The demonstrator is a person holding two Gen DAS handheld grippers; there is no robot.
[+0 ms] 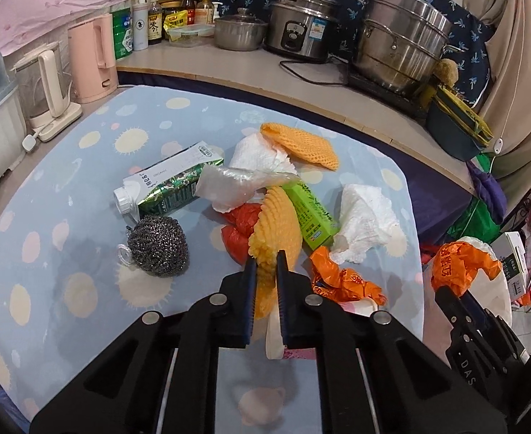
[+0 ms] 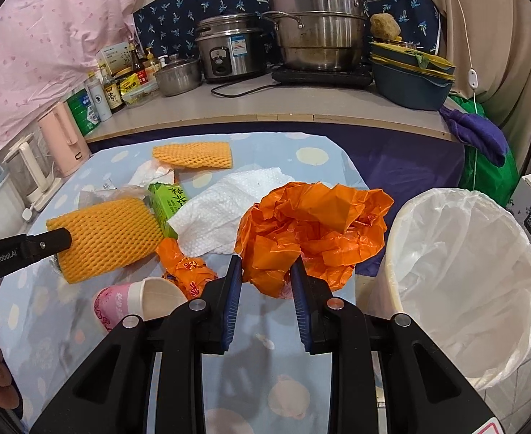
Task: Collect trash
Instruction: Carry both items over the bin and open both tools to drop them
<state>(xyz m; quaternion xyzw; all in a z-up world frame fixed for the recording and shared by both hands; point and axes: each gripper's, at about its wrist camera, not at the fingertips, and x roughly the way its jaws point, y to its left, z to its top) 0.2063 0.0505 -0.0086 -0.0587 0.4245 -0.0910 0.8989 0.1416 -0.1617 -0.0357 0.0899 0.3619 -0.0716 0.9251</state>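
Here the left hand-held gripper (image 1: 266, 264) is pinched on one end of a foam net (image 1: 274, 224), its jaws pressed together with the yellow mesh squeezed between them. The right hand-held gripper (image 2: 266, 271) is clamped on a crumpled orange bag (image 2: 312, 231), which is held clear of the bench (image 2: 48, 325) and just left of the bin (image 2: 482, 271) in the right wrist view.

The step in hand is judged to be the carry to the bin. It would be done well if the bag were brought over the middle of the white liner before being let go (a light, springy bag can catch on the rim). The net is gripped only at its end, so it should be lifted fully off the pile before being swung across, lest the green box (image 1: 310, 213) or red bag (image 1: 238, 229) beneath it be dragged along.

Ahead of the left gripper the trash is crowded: a carton (image 1: 171, 184), a scourer (image 1: 157, 249), paper towels (image 1: 365, 224), and a second orange bag (image 1: 341, 278) just to its right. A paper cup (image 2: 139, 303) lies close beneath, at the near edge. Open cloth is left only to the left gripper's left and behind it. The bin stands off the bench's right edge, so that edge must be cleared on the way.
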